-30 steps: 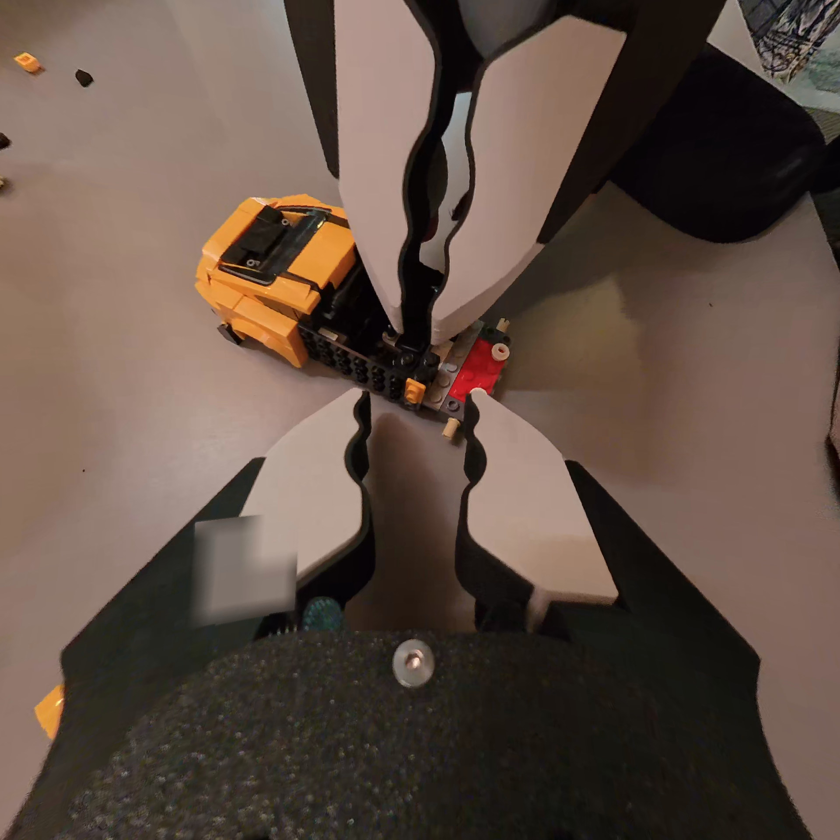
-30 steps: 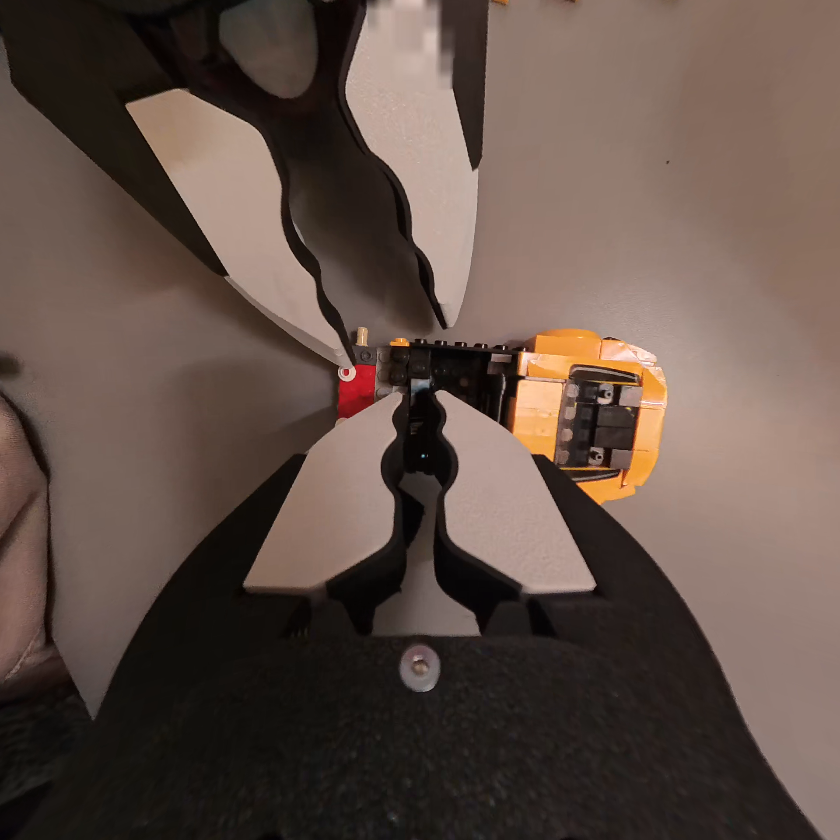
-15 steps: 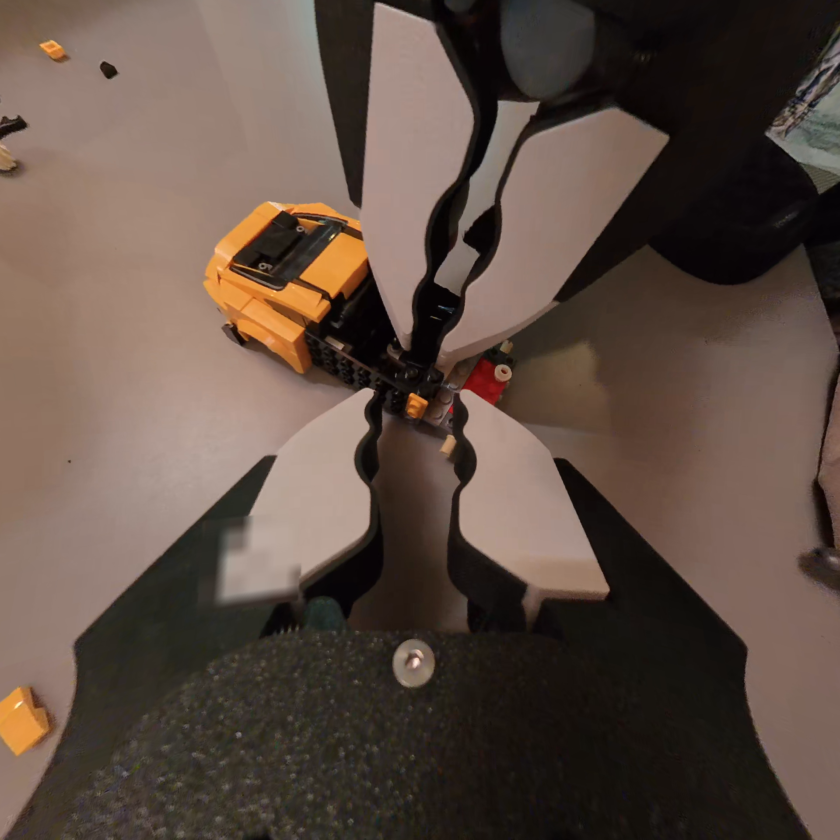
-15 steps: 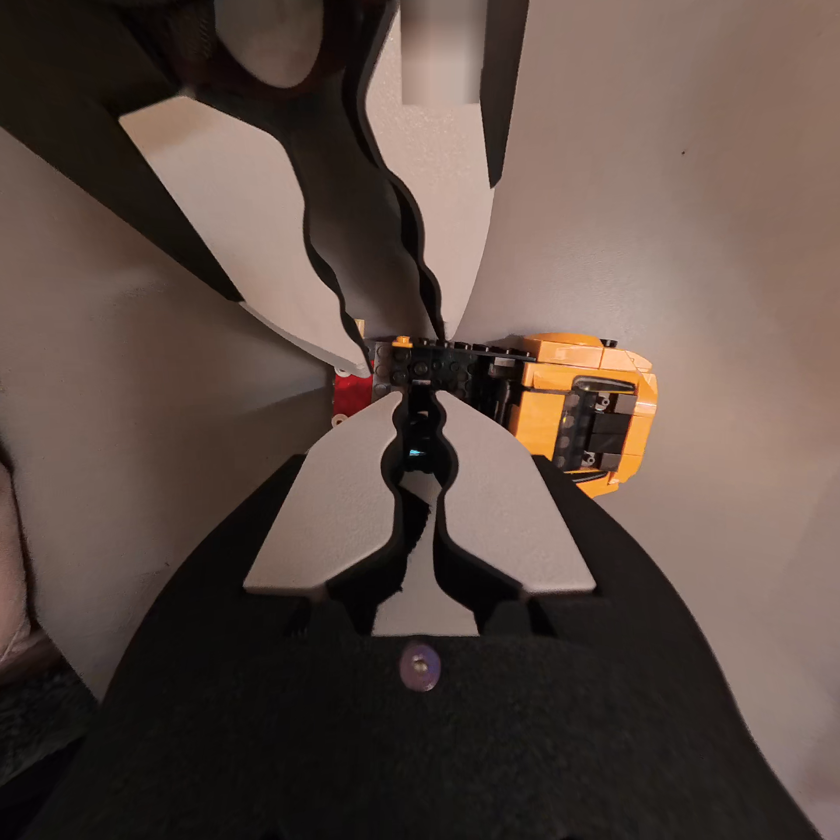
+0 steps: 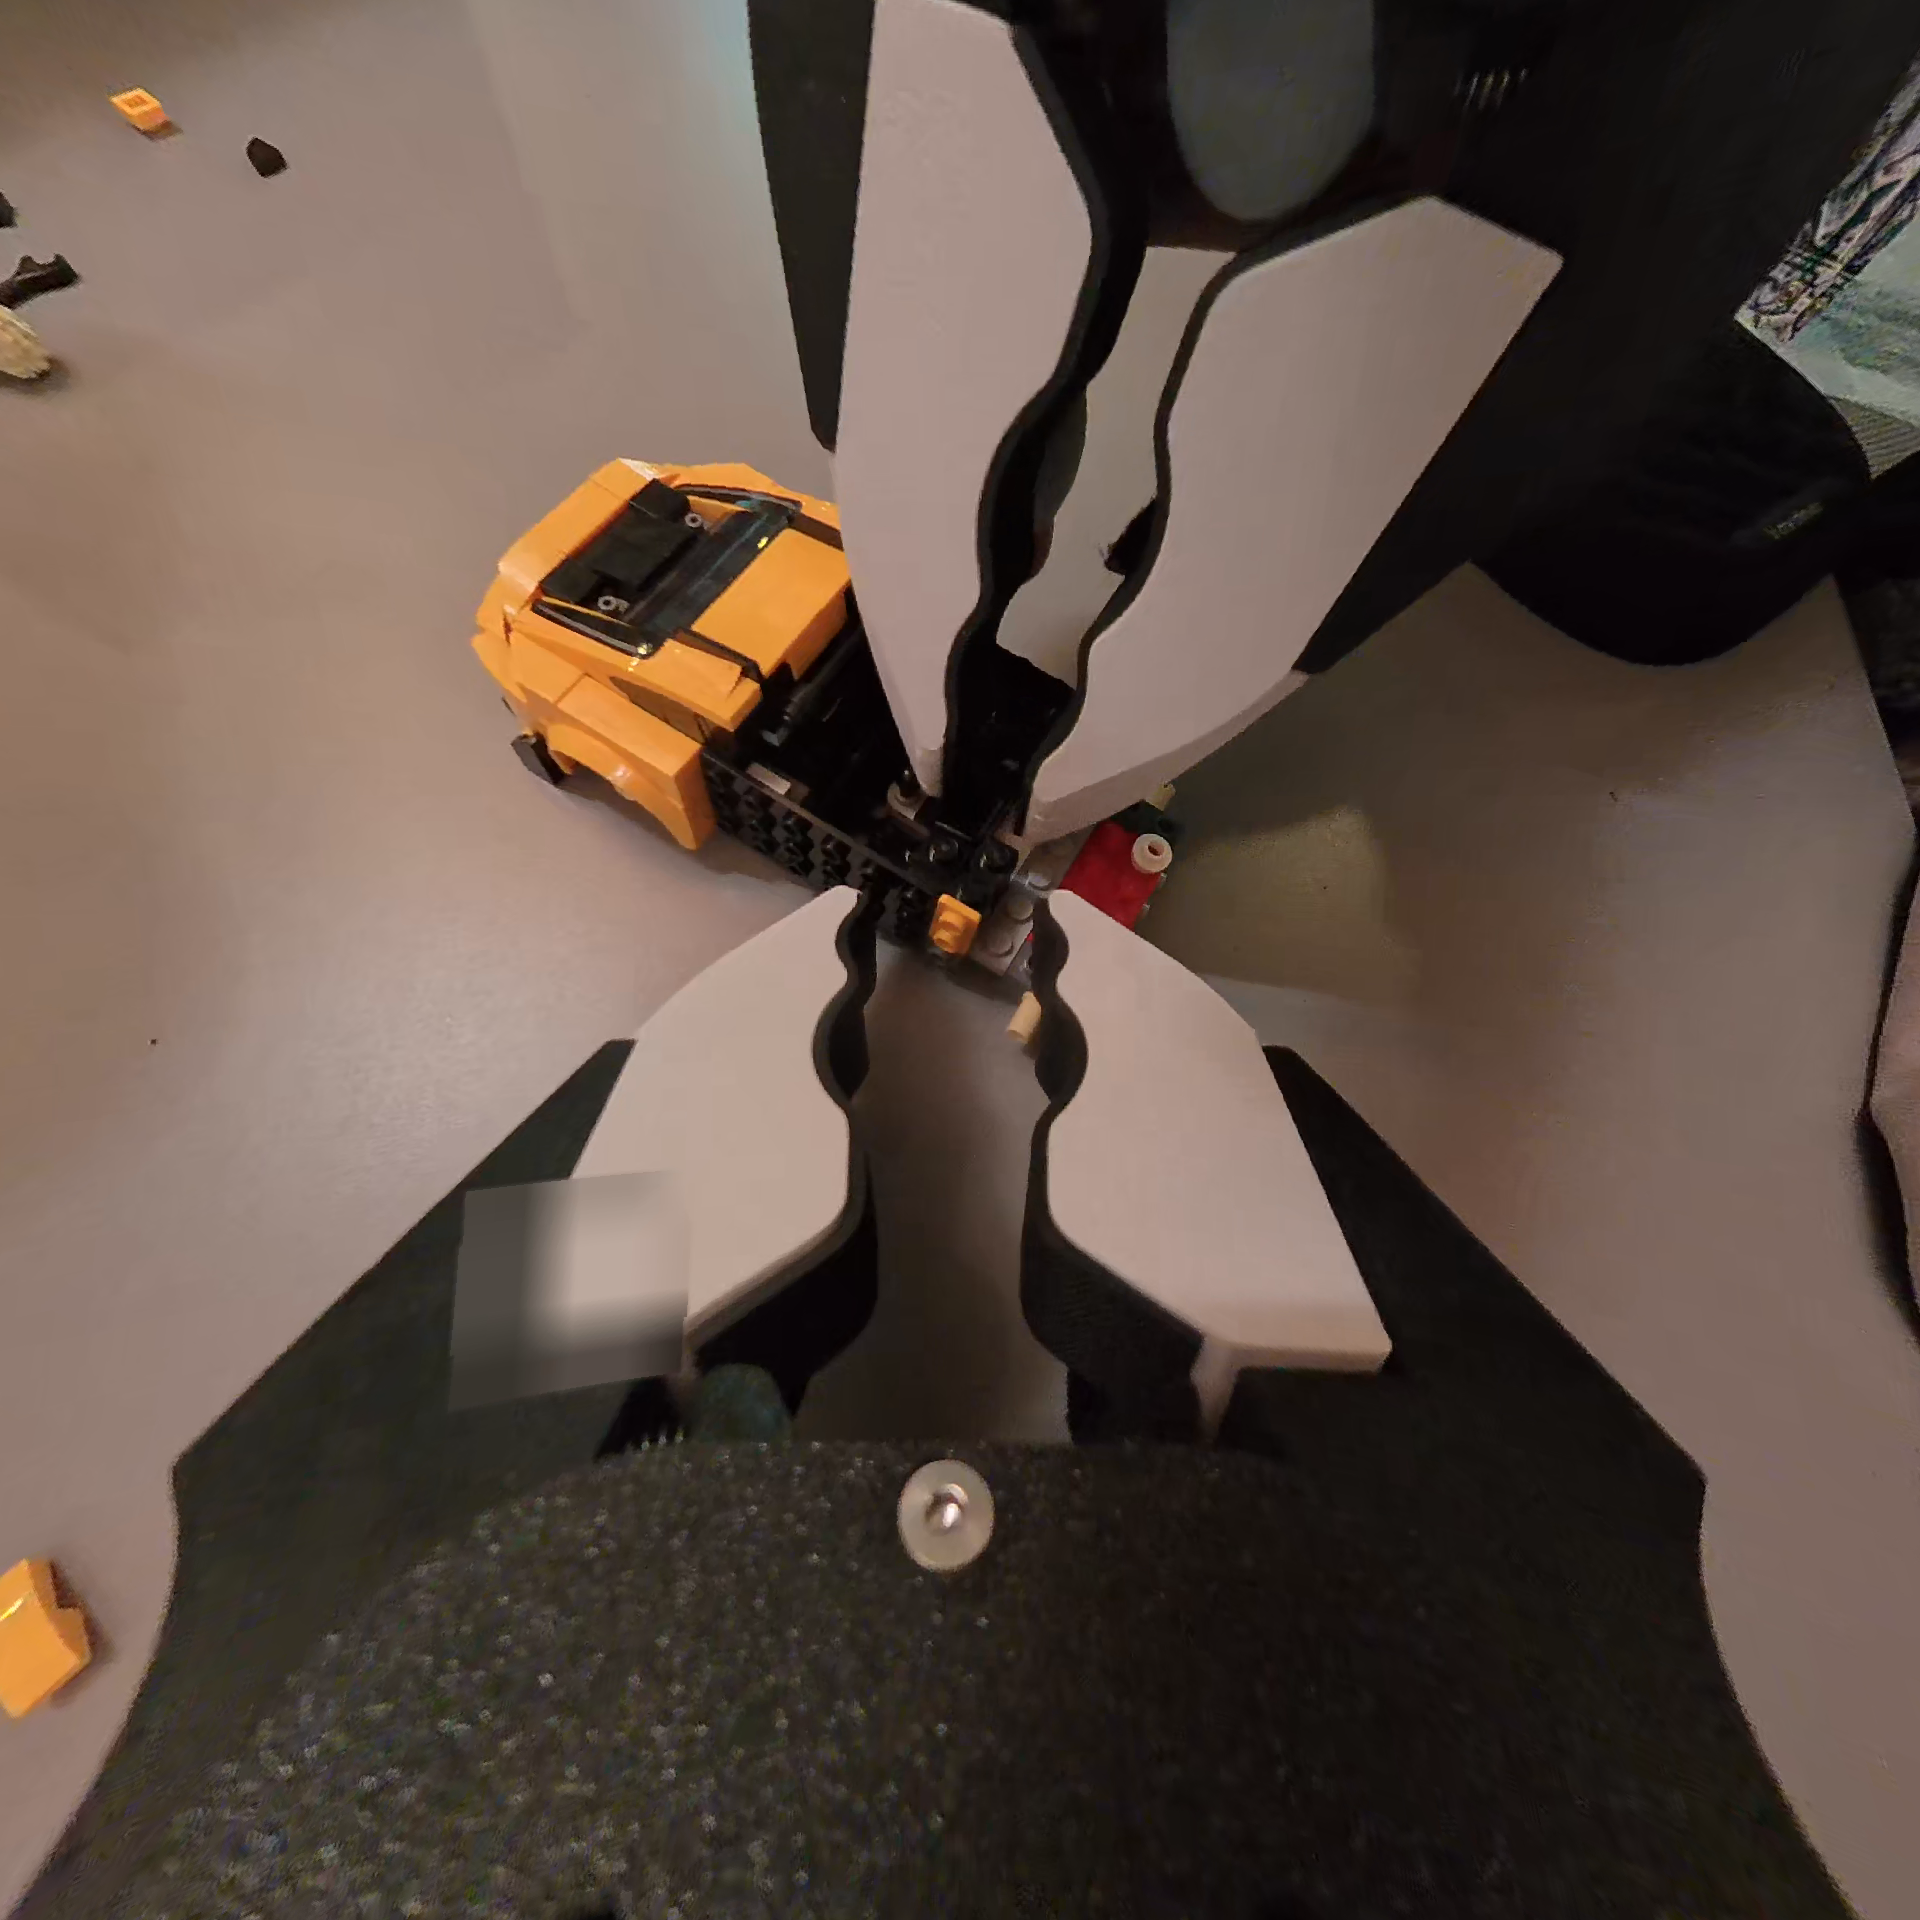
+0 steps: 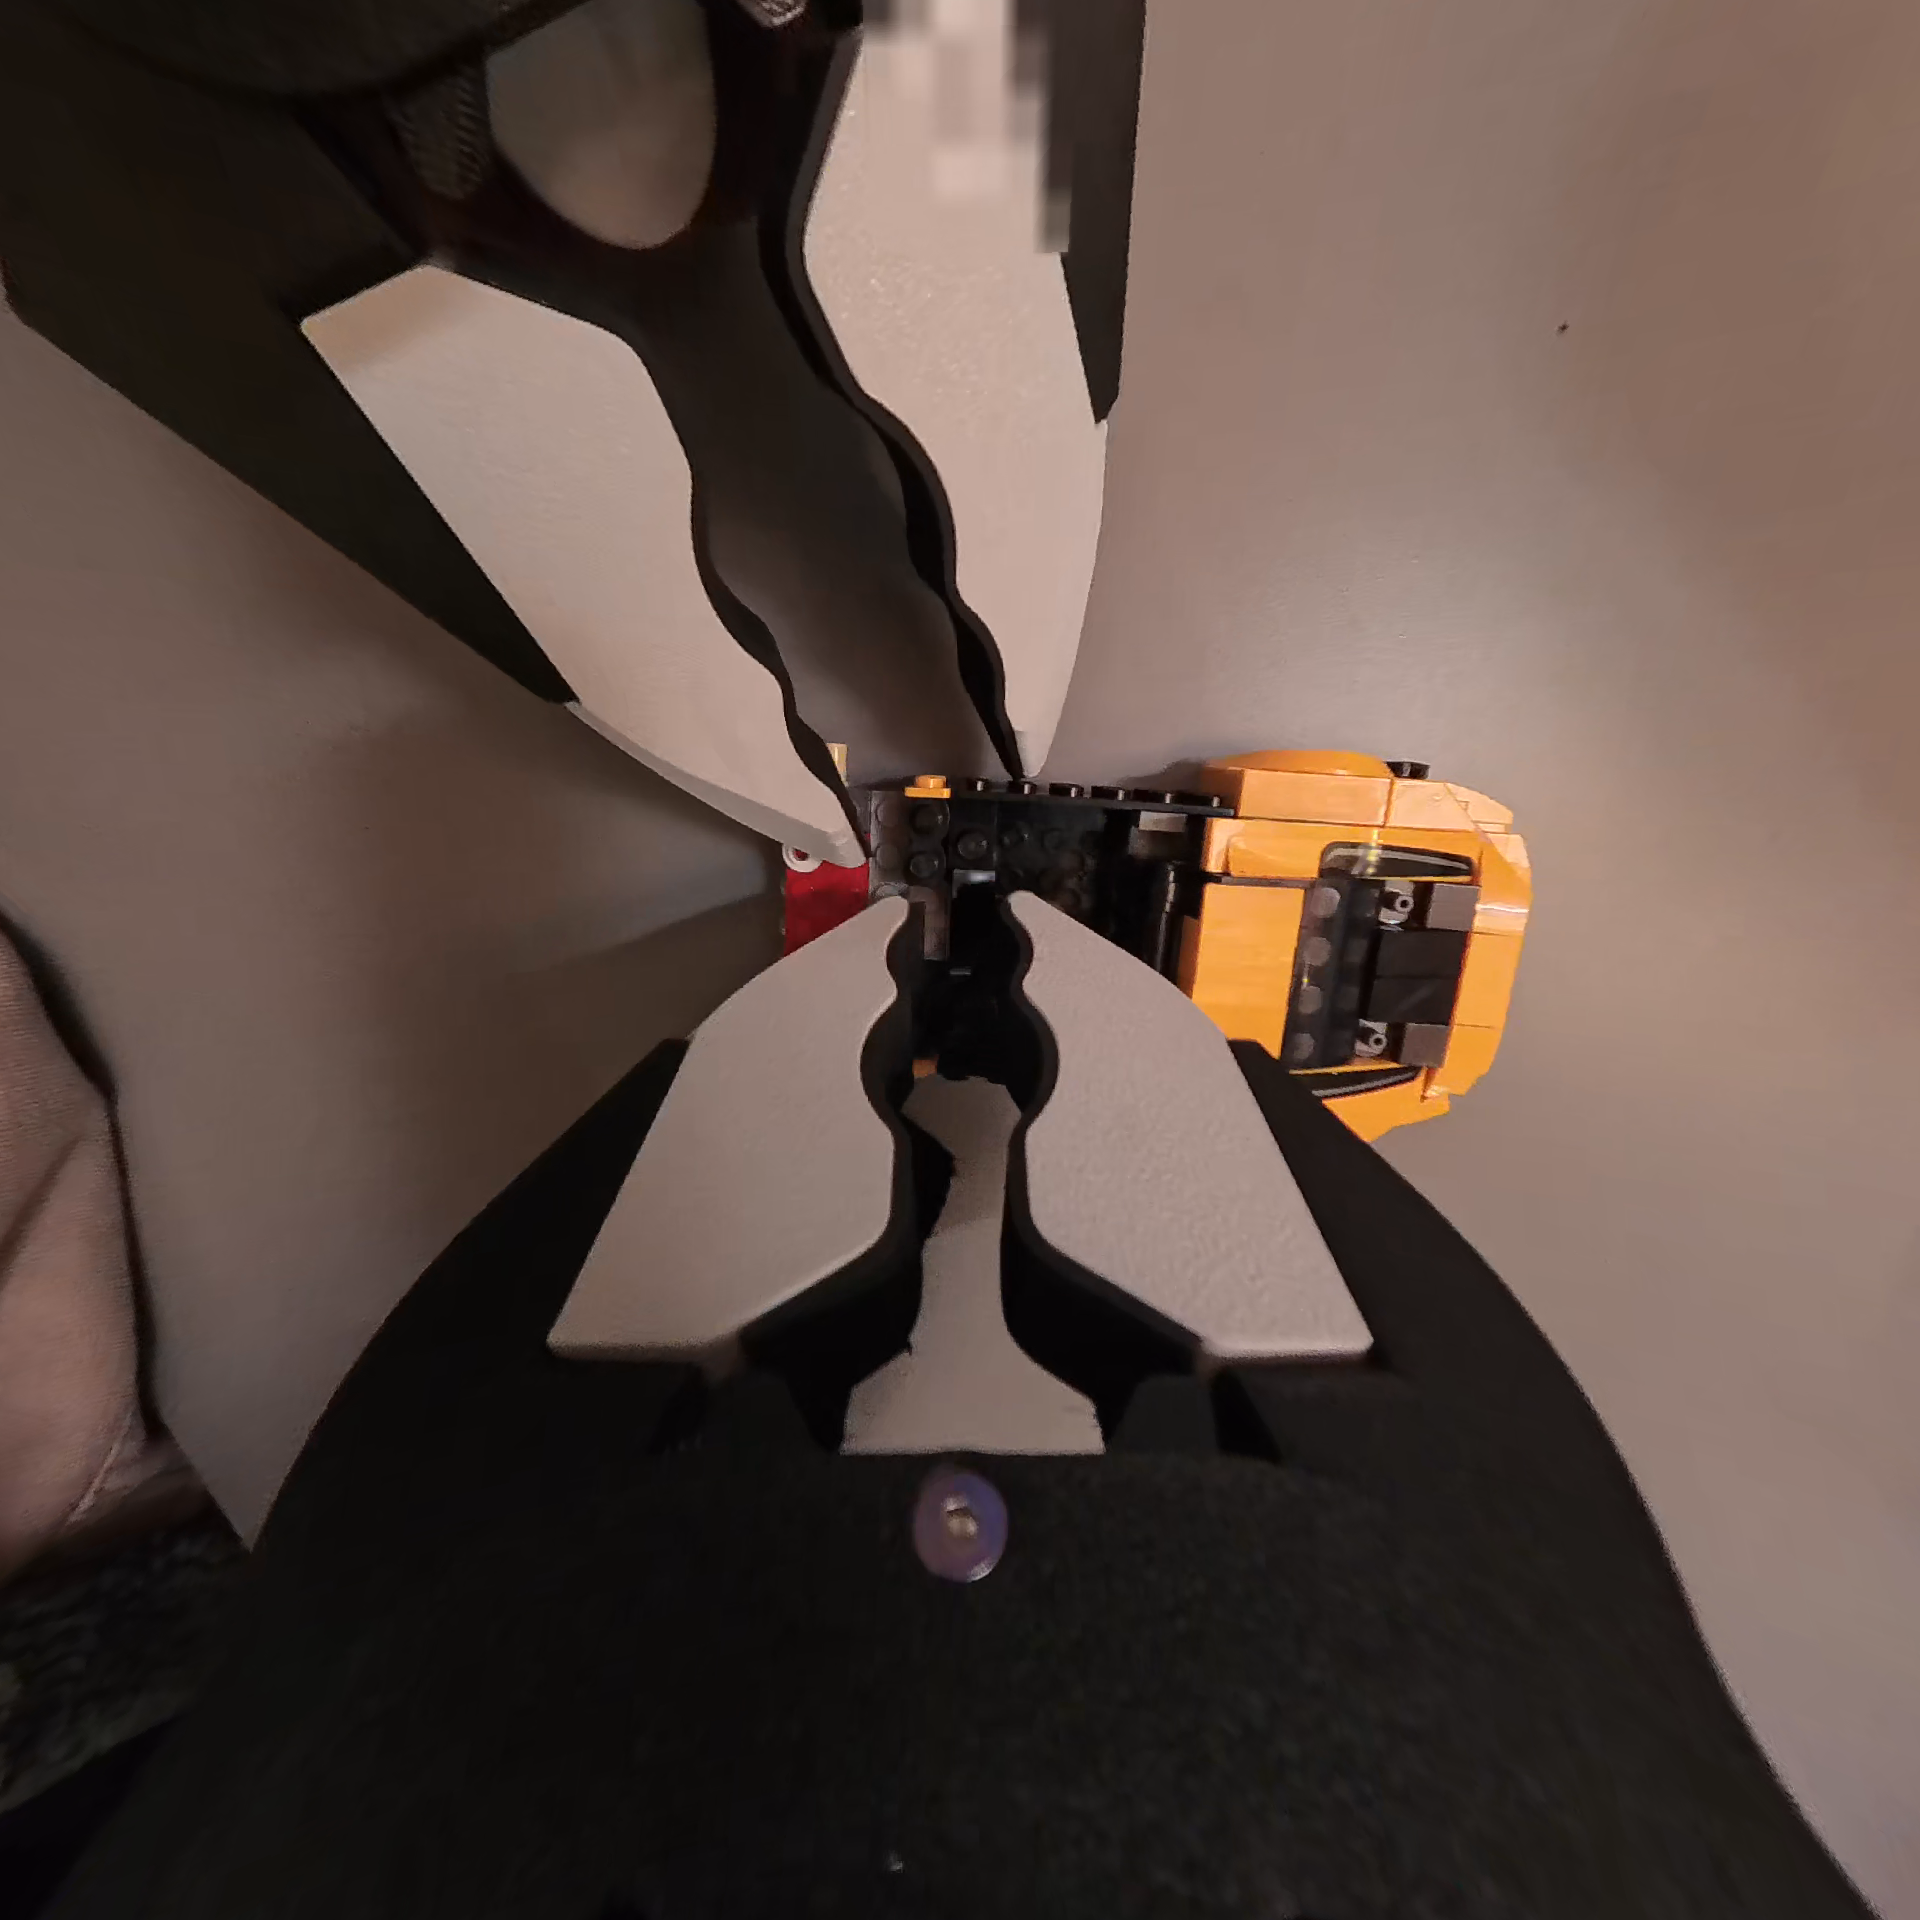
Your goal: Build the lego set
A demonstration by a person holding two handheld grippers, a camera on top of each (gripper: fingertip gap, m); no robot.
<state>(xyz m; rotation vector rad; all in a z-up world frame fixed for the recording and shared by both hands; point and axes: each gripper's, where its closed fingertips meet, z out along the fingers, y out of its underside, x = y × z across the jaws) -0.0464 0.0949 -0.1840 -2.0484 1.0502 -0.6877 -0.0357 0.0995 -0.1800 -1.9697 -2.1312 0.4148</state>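
**Both grippers on the toy car's black chassis**

Left gripper has come right in. A second ago its jaws stood wide and short of the toy car; now they are narrower, with the fingertips touching the near edge of the black chassis. A small orange stud piece sits between them. I cannot tell whether they are pinching or only resting.

Right gripper, coming from the opposite side, has its jaws a touch wider than before. They are still narrow and closed around a black part of that same chassis.

The car lies on the grey table, well in from the right edge, with its red plate at the rear.

Only the left view shows the scatter: a tan peg by the right fingertip, an orange brick and a black bit toward the far left corner, an orange piece at the near left, and a black bag at the right edge.

Only the right view looks straight down on the car's roof and dark windscreen.
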